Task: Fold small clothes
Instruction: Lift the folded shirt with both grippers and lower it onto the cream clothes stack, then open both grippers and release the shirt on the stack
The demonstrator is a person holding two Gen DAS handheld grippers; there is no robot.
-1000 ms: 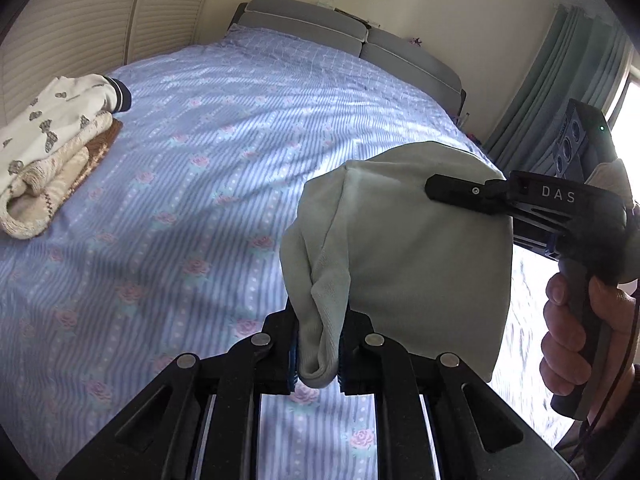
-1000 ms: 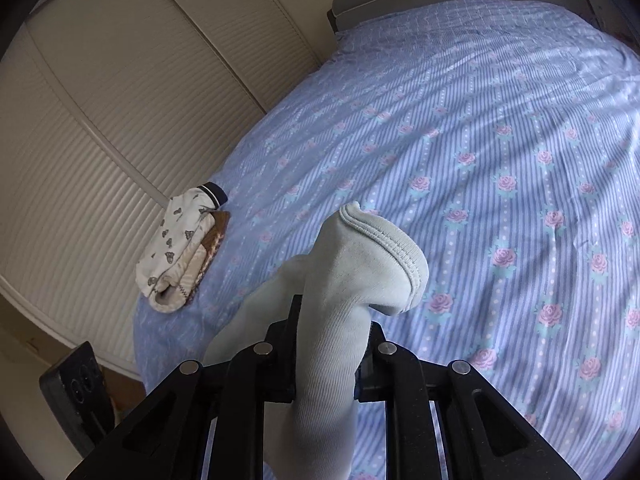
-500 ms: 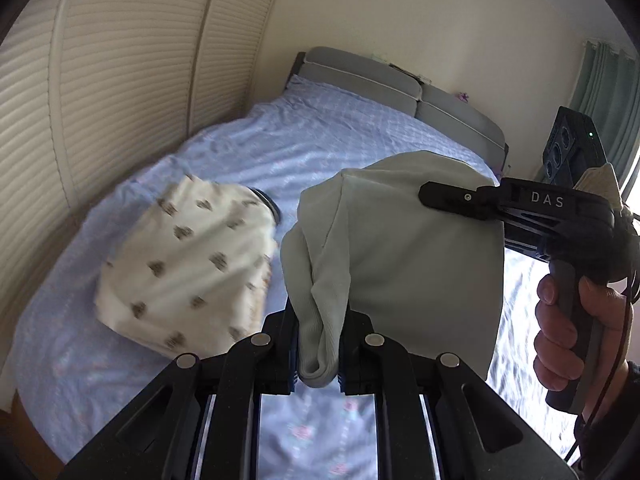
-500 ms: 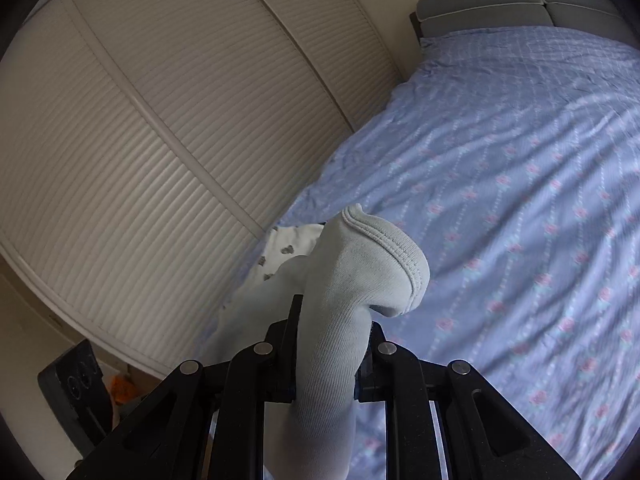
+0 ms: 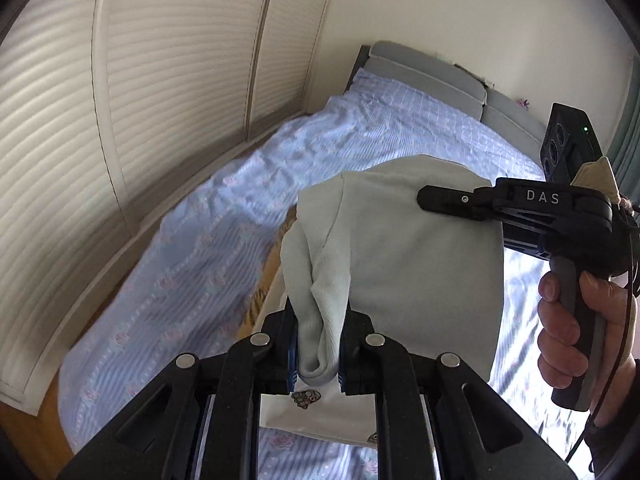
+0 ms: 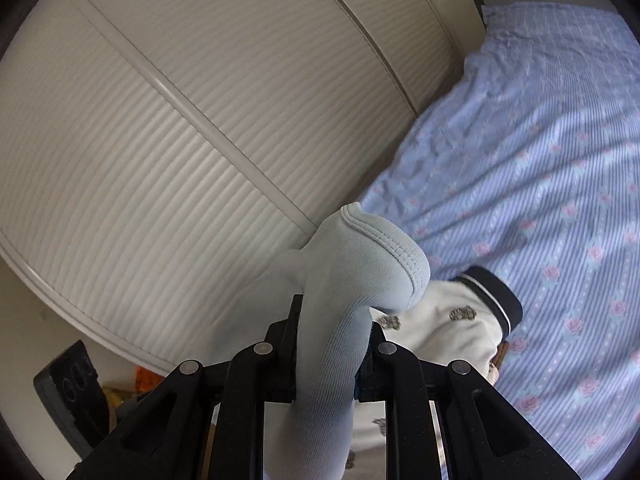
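Observation:
A folded pale grey-green garment (image 5: 420, 264) hangs in the air between both grippers, above the bed. My left gripper (image 5: 318, 354) is shut on its bunched left edge. My right gripper (image 6: 330, 350) is shut on its other edge (image 6: 360, 280); it also shows in the left wrist view (image 5: 444, 199), held by a hand at the right. Under the garment lies a stack of folded clothes, topped by a cream printed piece with a dark cuff (image 6: 460, 324), partly hidden; its edge shows below the left jaws (image 5: 316, 412).
The bed carries a blue striped floral sheet (image 5: 192, 264) with a grey headboard (image 5: 424, 68) at the far end. A ribbed white wardrobe (image 6: 180, 120) runs along the bed's left side. Wooden floor (image 5: 28, 436) shows at the lower left.
Both grippers have carried the garment left toward the wardrobe side. The stack of folded clothes, earlier off to the left, now lies right under the garment.

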